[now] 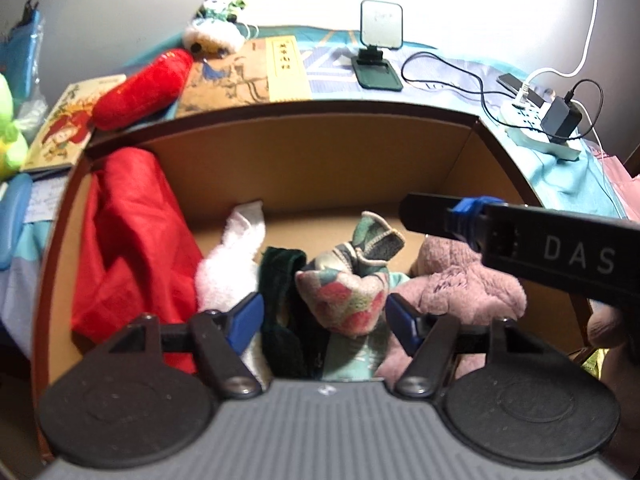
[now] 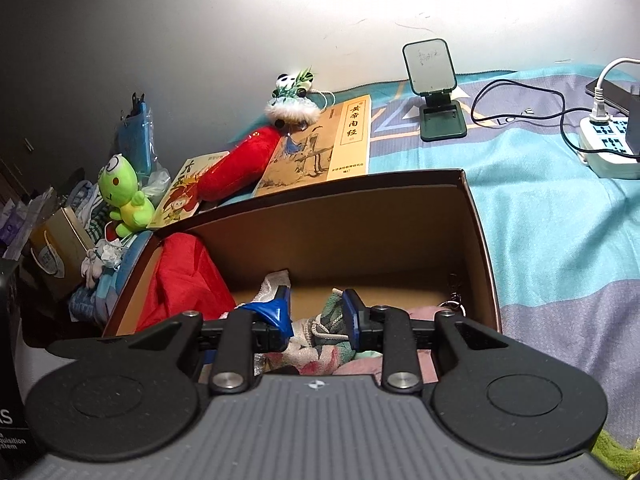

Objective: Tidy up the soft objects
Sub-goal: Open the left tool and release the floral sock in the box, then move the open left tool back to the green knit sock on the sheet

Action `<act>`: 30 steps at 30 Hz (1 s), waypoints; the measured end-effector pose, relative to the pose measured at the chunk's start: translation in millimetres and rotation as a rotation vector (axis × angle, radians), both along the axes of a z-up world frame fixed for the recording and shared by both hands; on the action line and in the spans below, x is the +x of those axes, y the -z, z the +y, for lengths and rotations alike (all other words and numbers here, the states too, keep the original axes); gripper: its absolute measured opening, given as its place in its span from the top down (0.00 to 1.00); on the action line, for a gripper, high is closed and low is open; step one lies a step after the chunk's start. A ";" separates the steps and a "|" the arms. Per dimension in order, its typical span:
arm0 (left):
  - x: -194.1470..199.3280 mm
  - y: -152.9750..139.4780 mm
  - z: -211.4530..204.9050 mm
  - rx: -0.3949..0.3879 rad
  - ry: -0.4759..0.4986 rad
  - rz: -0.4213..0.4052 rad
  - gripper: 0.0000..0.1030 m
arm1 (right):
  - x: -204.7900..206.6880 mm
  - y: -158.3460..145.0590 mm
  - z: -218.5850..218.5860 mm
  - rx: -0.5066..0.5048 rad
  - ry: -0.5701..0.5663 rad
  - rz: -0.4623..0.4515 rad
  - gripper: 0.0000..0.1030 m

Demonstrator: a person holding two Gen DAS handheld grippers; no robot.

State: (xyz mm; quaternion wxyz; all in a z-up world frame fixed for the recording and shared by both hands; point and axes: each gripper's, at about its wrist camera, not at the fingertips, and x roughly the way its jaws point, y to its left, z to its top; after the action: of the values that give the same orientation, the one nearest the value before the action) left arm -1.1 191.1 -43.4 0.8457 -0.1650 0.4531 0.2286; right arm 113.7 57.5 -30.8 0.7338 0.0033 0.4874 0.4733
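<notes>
A brown cardboard box holds a red cloth, a white sock, a dark green cloth, a patterned pink-and-green sock and a pink plush. My left gripper is open above the box, its jaws either side of the patterned sock, not touching it. My right gripper is open over the box, above the patterned sock. A red plush chilli, a green frog plush and a small panda toy lie outside the box.
Two books lie behind the box on a blue bedspread. A green phone stand, a power strip with cables and a phone sit at the back right. Clutter and a tin crowd the left.
</notes>
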 end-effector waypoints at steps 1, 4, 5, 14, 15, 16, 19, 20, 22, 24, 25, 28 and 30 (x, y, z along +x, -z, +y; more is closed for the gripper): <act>-2.2 -2.5 -1.4 0.014 -0.006 -0.001 0.33 | -1.1 -2.3 -2.1 0.006 0.003 -0.002 0.89; -9.5 -10.2 -3.9 0.047 -0.026 -0.001 0.32 | -5.1 -8.4 -8.9 0.018 0.012 -0.008 0.89; -12.3 -12.5 -4.0 0.053 -0.035 -0.002 0.32 | -6.2 -10.4 -11.1 0.021 0.014 -0.011 0.89; -35.9 -33.2 -14.7 0.128 -0.127 0.019 0.31 | -18.5 -28.7 -33.1 0.071 0.006 0.009 0.89; -39.3 -35.5 -17.5 0.139 -0.135 0.024 0.31 | -20.7 -31.3 -35.8 0.078 -0.002 0.008 0.89; -41.5 -37.1 -19.9 0.147 -0.142 0.027 0.31 | -22.5 -33.4 -38.2 0.084 -0.008 0.010 0.89; -49.9 -43.0 -29.5 0.169 -0.165 0.034 0.30 | -26.3 -38.9 -45.8 0.104 -0.022 0.023 0.89; -51.9 -44.6 -33.3 0.178 -0.170 0.037 0.30 | -27.2 -40.2 -48.2 0.109 -0.027 0.027 0.89; -54.8 -47.0 -40.8 0.198 -0.181 0.047 0.29 | -29.9 -42.2 -53.8 0.116 -0.039 0.035 0.89; -56.8 -48.8 -46.8 0.204 -0.190 0.051 0.29 | -32.3 -43.3 -59.6 0.121 -0.052 0.043 0.89; -58.1 -49.3 -49.9 0.201 -0.195 0.052 0.29 | -33.7 -43.8 -62.6 0.124 -0.059 0.047 0.89; -60.6 -49.9 -60.4 0.198 -0.211 0.058 0.29 | -36.7 -44.8 -71.0 0.125 -0.078 0.053 0.89; -61.4 -50.0 -66.9 0.198 -0.220 0.062 0.29 | -38.4 -45.6 -77.5 0.128 -0.089 0.057 0.89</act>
State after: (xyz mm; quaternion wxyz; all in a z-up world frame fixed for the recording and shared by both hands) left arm -62.5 124.3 6.6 0.8134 -0.1224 0.4334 0.3683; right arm 75.3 -19.9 14.8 0.6961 0.0421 0.4765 0.5354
